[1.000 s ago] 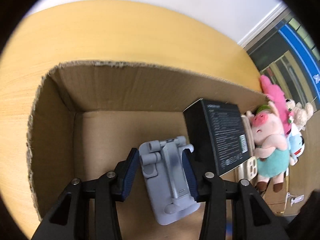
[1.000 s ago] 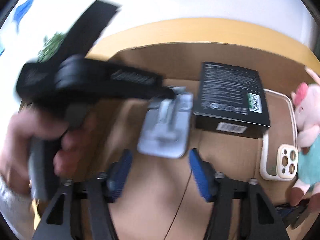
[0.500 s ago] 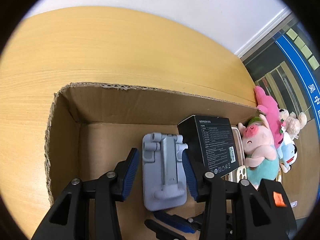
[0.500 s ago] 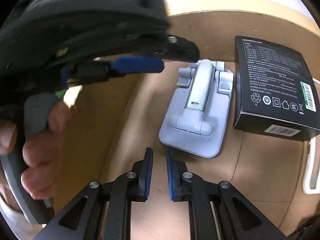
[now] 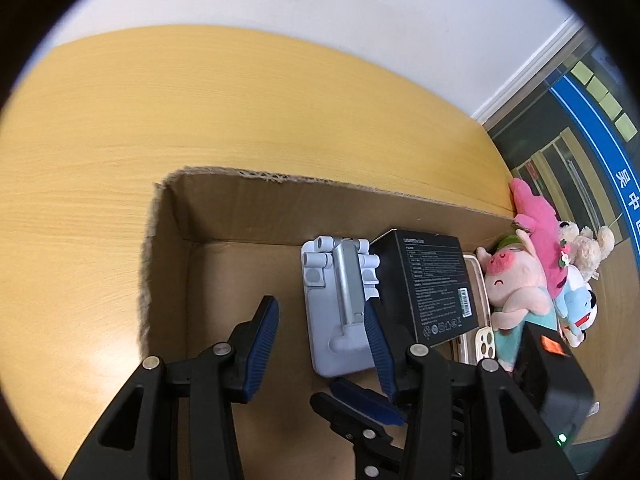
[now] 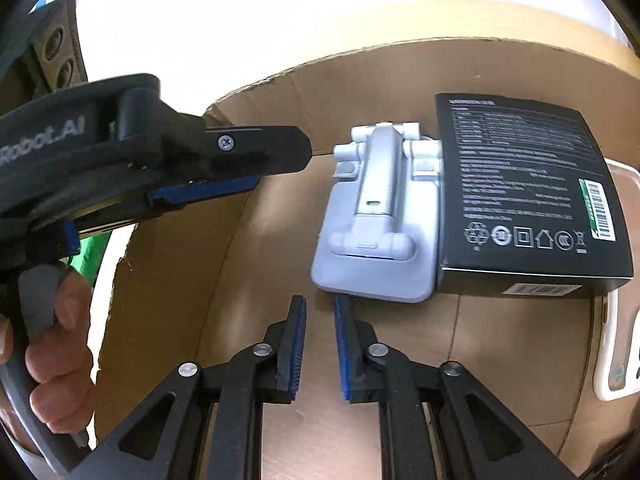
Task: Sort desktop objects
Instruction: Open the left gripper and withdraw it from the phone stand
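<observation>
A grey folding phone stand (image 5: 340, 304) lies flat on the floor of an open cardboard box (image 5: 248, 208), touching a black product box (image 5: 432, 280) on its right. My left gripper (image 5: 320, 340) is open and empty, raised above the stand's near end. In the right wrist view the stand (image 6: 380, 216) and the black box (image 6: 528, 188) lie just ahead of my right gripper (image 6: 320, 340), whose jaws are nearly closed on nothing. The left gripper (image 6: 224, 164) crosses that view at the upper left.
A white phone case (image 5: 480, 320) lies right of the black box, also in the right wrist view (image 6: 616, 352). Plush toys (image 5: 532, 280) crowd the box's right end. The box stands on a wooden table (image 5: 200, 112) by a white wall.
My left gripper let go of the phone stand, which now lies in the box, and rose away. My right gripper closed from wide open and moved in behind the stand.
</observation>
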`<state>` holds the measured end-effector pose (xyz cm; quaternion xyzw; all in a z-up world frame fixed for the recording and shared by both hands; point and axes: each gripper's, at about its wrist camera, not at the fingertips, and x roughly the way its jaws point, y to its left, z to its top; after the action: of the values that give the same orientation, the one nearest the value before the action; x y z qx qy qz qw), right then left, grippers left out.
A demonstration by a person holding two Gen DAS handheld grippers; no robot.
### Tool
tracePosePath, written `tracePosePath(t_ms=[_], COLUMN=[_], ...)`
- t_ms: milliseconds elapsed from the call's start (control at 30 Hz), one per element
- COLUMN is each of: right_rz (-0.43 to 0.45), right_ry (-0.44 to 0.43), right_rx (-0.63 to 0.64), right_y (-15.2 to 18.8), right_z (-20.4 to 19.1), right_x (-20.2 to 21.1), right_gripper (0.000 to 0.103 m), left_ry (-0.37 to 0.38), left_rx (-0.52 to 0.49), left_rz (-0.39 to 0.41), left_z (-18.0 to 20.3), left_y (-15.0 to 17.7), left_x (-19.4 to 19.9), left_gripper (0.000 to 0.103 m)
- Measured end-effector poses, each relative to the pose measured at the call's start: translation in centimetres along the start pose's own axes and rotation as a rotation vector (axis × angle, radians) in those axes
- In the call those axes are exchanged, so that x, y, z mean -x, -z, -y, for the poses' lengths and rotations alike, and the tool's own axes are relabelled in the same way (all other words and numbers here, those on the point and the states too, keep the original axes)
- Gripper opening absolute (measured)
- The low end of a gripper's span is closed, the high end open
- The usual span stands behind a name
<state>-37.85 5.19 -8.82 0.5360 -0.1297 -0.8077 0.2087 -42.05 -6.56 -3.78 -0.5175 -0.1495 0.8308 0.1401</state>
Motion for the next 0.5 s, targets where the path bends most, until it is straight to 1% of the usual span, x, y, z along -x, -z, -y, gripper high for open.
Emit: tracePosePath(t_ms=[67, 133, 200, 233, 267, 300, 333, 367, 400, 433, 467, 500], right_rz=[-0.004, 0.006, 0.055, 0.096, 0.154, 0.2, 0.255, 0.321, 0.384, 0.438, 0.487, 0.499], right_ry=[-0.017, -0.018, 0.012, 0.017, 0.018, 0.02, 0.027, 0.047, 0.077, 0.11, 0.152, 0.186], right_rx=[0.002, 0.021, 0.058, 0.069, 0.08, 0.093, 0.116, 0.15, 0.182, 0.209, 0.236, 0.254], right_y=[0.0, 0.4, 1.4, 2.1, 3.3, 4.7, 5.5, 7.4, 7.7, 9.9, 11.2, 11.2], right_z=[-0.4, -1.0, -1.8, -2.1, -2.4, -3.0, -2.3, -2.8, -2.0, -2.4, -1.5, -3.0], right_x=[0.2, 1.5, 4.5, 6.5, 9.5, 12.1, 15.0, 18.1, 21.1, 23.6, 26.6, 27.4], right_gripper=[0.015, 0.021, 0.05, 0.056, 0.066, 0.076, 0.081, 0.091, 0.1, 0.103, 0.103, 0.103], left_ry=[-0.025, -0.078, -0.135, -0.165, -0.193, -0.212, -0.229, -0.251, -0.28, -0.322, -0.342, -0.352], left_rx=[-0.005, -0.034, -0.084, -0.108, -0.122, -0.138, -0.158, -0.173, -0.181, -0.188, -0.19, -0.192], left_rz=[0.05, 0.113, 0.194, 0.24, 0.281, 0.328, 0.386, 0.438, 0.483, 0.532, 0.548, 0.56], left_z=[0.1, 0.6, 1.4, 1.9, 2.2, 2.5, 3.0, 3.4, 3.8, 4.3, 4.6, 5.0], left_y=[0.6, 1.6, 3.1, 4.3, 5.4, 6.6, 8.1, 9.7, 11.2, 13.1, 14.1, 15.4], left_x=[1.9, 4.4, 7.8, 9.9, 12.0, 14.1, 16.5, 18.5, 20.3, 22.1, 22.9, 23.3], left_gripper=[0.043, 0.045, 0.045, 0.047, 0.049, 0.054, 0.067, 0.076, 0.085, 0.085, 0.085, 0.085])
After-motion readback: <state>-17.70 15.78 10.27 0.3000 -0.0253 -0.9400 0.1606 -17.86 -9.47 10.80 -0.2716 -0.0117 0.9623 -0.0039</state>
